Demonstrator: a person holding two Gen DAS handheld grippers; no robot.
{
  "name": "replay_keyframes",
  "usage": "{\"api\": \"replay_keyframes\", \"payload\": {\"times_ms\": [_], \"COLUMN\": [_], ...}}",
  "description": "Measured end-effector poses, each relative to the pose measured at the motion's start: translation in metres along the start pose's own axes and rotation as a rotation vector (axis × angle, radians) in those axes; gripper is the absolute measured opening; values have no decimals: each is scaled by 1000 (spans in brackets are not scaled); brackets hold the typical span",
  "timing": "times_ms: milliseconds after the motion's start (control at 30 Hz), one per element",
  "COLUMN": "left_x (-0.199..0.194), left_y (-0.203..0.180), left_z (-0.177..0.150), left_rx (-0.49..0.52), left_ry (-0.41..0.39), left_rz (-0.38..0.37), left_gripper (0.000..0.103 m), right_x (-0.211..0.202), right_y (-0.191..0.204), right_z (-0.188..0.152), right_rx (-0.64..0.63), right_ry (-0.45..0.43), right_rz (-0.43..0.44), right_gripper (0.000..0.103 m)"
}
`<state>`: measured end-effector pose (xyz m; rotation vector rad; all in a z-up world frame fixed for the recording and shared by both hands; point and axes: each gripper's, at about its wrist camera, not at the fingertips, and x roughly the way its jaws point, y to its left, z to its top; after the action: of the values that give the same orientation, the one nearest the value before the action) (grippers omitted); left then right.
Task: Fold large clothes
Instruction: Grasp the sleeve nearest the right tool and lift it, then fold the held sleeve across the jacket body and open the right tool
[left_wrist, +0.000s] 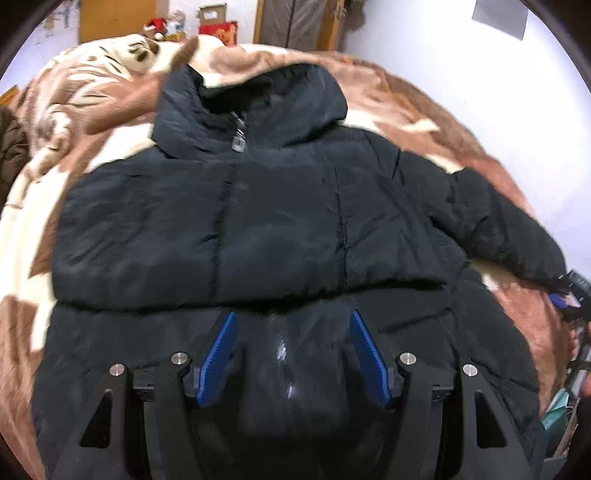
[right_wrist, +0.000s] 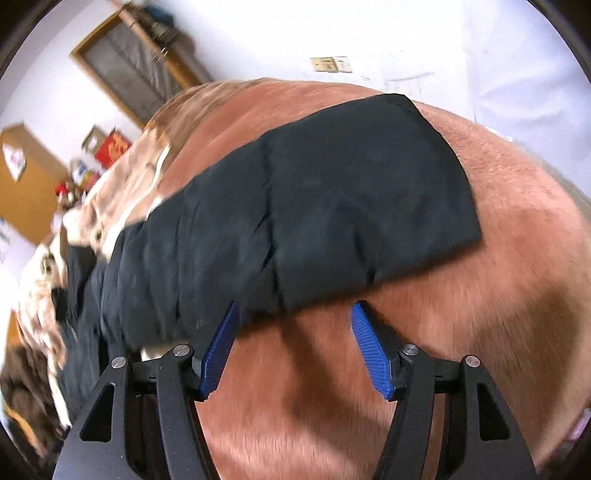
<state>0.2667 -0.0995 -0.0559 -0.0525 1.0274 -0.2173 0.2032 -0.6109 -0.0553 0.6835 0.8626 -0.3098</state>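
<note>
A black hooded puffer jacket (left_wrist: 258, 206) lies front up on a brown and cream blanket (left_wrist: 74, 122) on a bed, hood at the far end. One sleeve is folded across the chest; the other sleeve (left_wrist: 509, 229) stretches out to the right. My left gripper (left_wrist: 291, 317) is open above the jacket's lower front, empty. In the right wrist view the outstretched sleeve (right_wrist: 332, 206) lies flat on the blanket (right_wrist: 480, 314). My right gripper (right_wrist: 293, 310) is open at the sleeve's near edge, holding nothing; it also shows in the left wrist view (left_wrist: 569, 295) by the cuff.
A wooden door (left_wrist: 295, 22) and wooden cabinet (left_wrist: 118, 18) stand beyond the bed, with boxes and toys (left_wrist: 192, 26) between them. A brown garment (left_wrist: 11, 147) lies at the bed's left edge. White wall on the right.
</note>
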Motion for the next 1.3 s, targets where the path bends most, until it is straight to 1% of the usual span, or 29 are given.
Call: {"api": "replay_keyframes", "payload": {"times_ms": [67, 133, 233, 333, 400, 467, 533, 600, 667, 733, 800, 833, 867, 933, 1000, 1067, 1233, 1300], "left_x": [24, 40, 51, 52, 46, 36, 27, 18, 9, 4, -2, -6, -10, -15, -21, -29, -50, -58], "left_y": [-5, -10, -17, -22, -22, -20, -18, -16, -14, -15, -13, -12, -10, -9, -8, -7, 2, 7], "left_z": [10, 21, 40, 50, 47, 37, 27, 16, 11, 11, 13, 13, 14, 15, 17, 18, 14, 13], "left_rx": [4, 4, 3, 4, 1, -4, -5, -5, 1, 10, 5, 2, 0, 1, 2, 2, -18, -22], "left_ry": [34, 43, 19, 2, -1, -1, 4, 7, 2, -6, -17, -24, -31, -40, -46, -63, -89, -100], "left_rz": [-16, -21, -29, -41, -68, -98, -111, -115, -110, -95, -90, -88, -85, -74, -59, -52, -44, -36], "left_gripper": [66, 66, 66, 66, 66, 66, 66, 66, 66, 66, 66, 66, 66, 66, 66, 66, 66, 66], "right_x": [-1, -2, -5, -5, -3, -2, -1, 5, 10, 14, 16, 15, 12, 1, -16, -39, -91, -105], "right_y": [-4, -7, -12, -14, -14, -12, -15, -14, -21, -28, -25, -19, -15, -5, 9, 29, 101, 131], "right_z": [6, 11, 16, 20, 22, 19, 16, 21, 31, 39, 44, 46, 47, 48, 47, 48, 38, 33], "right_rx": [31, 65, 109, 151, 170, 185, 202, 204, 240, 294, 294, 267, 236, 201, 142, 74, -109, -173], "right_ry": [-31, -57, -101, -127, -132, -138, -128, -117, -112, -115, -91, -83, -83, -85, -110, -142, -201, -208], "right_rz": [25, 54, 84, 104, 107, 118, 129, 123, 130, 135, 109, 74, 54, 66, 68, 100, 203, 260], "right_gripper": [65, 68, 68, 68, 68, 68, 68, 68, 68, 68, 67, 48, 14, 11, 9, 9, 9, 9]}}
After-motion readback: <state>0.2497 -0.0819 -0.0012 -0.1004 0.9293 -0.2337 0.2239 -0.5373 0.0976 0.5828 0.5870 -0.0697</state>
